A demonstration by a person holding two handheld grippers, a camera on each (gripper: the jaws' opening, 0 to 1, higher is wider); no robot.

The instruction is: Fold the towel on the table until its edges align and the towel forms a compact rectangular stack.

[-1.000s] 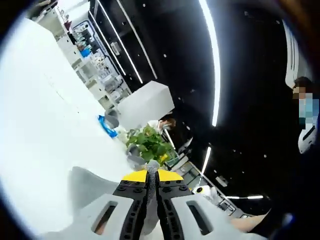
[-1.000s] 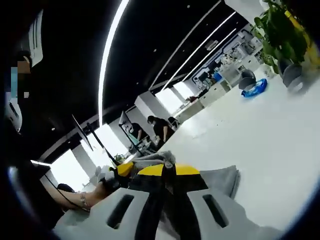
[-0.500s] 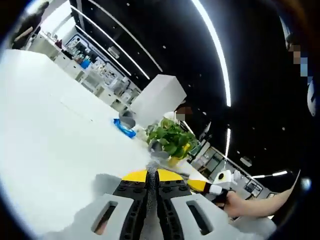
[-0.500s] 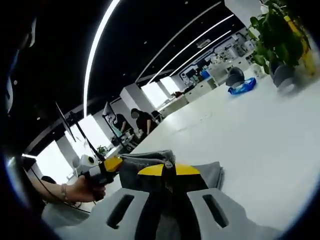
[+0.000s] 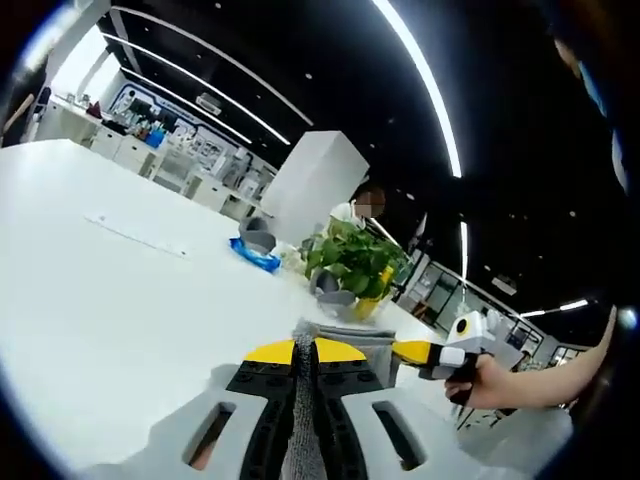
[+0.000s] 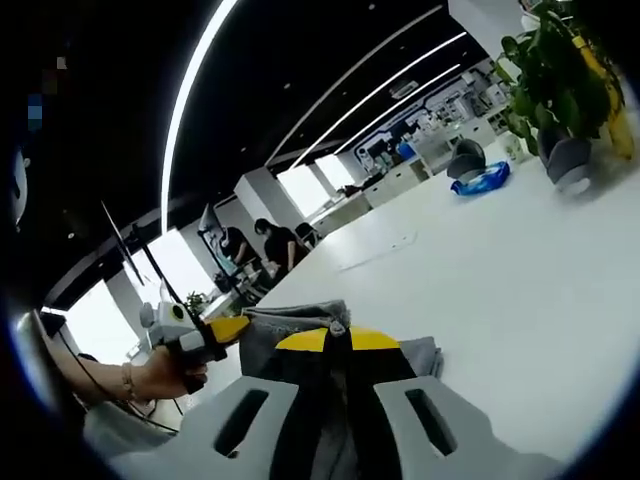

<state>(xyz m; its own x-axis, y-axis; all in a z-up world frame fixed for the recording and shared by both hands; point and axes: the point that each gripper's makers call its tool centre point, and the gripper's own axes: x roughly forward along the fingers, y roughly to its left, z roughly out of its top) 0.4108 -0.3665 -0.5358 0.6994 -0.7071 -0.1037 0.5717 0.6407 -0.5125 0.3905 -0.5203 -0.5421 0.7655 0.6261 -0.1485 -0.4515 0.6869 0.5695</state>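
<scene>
The grey towel [image 5: 303, 400] is pinched between the jaws of my left gripper [image 5: 304, 352], which is shut on its edge; more of the cloth [image 5: 350, 338] lies just ahead on the white table [image 5: 110, 290]. In the right gripper view my right gripper [image 6: 336, 345] is shut on the same grey towel [image 6: 290, 322], which spreads flat to the left and right of the jaws. The right gripper [image 5: 440, 355], held in a hand, comes in from the right of the left gripper view. The left gripper [image 6: 205, 335], held in a hand, shows at the left of the right gripper view.
A potted green plant [image 5: 352, 262] with a yellow item beside it stands behind the towel, also the plant [image 6: 560, 70] at the upper right. A blue bag [image 5: 253, 256] and a grey bowl [image 5: 258, 238] lie farther back; the bag [image 6: 480, 178] too. People sit at desks in the background.
Both views have tipped down toward the table, so the hands have lowered with the towel. The towel now lies flatter on the table, and each gripper shows more fully in the other's view.
</scene>
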